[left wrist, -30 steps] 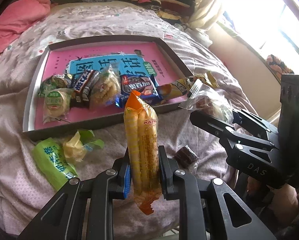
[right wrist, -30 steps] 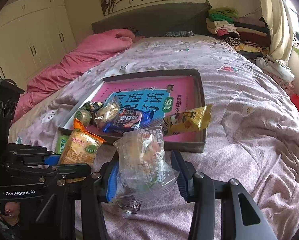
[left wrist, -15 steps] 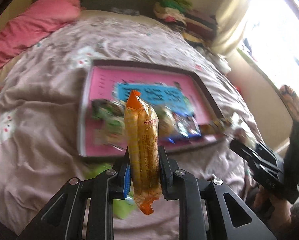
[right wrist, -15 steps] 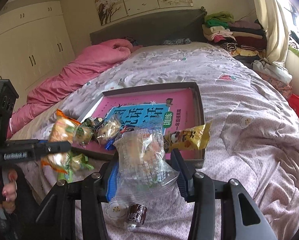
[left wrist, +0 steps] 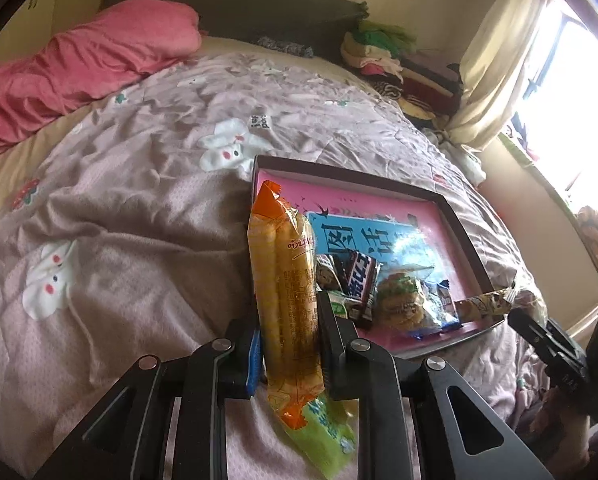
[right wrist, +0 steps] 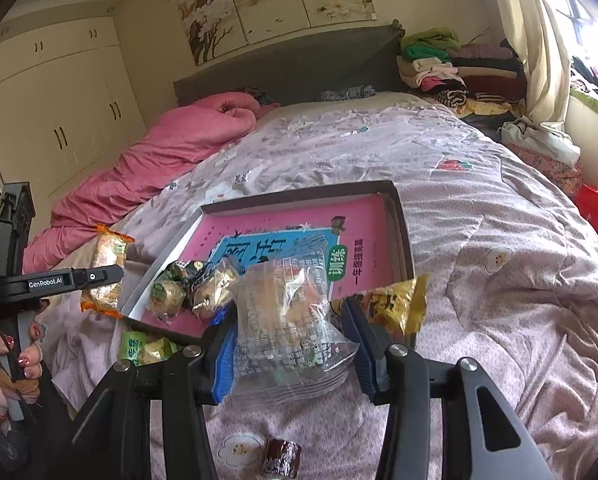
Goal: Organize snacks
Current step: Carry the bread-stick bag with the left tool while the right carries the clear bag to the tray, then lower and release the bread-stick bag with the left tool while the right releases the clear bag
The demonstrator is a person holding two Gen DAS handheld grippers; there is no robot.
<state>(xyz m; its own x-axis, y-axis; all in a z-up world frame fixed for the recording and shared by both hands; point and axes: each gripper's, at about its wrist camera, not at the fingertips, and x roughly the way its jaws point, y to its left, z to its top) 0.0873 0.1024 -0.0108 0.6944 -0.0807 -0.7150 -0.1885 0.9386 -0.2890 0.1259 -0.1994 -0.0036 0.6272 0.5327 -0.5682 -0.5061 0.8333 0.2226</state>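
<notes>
My left gripper point(left wrist: 289, 336) is shut on an upright orange snack pack point(left wrist: 287, 280) and hangs over the quilt just left of the tray's near left corner. The dark-rimmed tray point(left wrist: 379, 180) has a pink and blue book as its floor and holds several snacks at its near end, among them a chocolate bar point(left wrist: 359, 276) and a cookie pack point(left wrist: 403, 300). My right gripper point(right wrist: 289, 344) is shut on a clear plastic snack bag point(right wrist: 287, 320) in front of the tray point(right wrist: 403, 232). The left gripper point(right wrist: 99, 276) shows there too, gripping the orange pack point(right wrist: 107, 252).
A yellow packet point(right wrist: 395, 304) lies over the tray's near right corner. Green packets point(right wrist: 139, 350) and a small brown candy point(right wrist: 281, 456) lie on the quilt before the tray. A pink duvet point(right wrist: 171, 152) is at the back left, a clothes pile point(right wrist: 451, 68) at the back right.
My left gripper has swung left with the orange pack, so the tray now lies to the right in its view. The right gripper has hardly moved and keeps its bag.
</notes>
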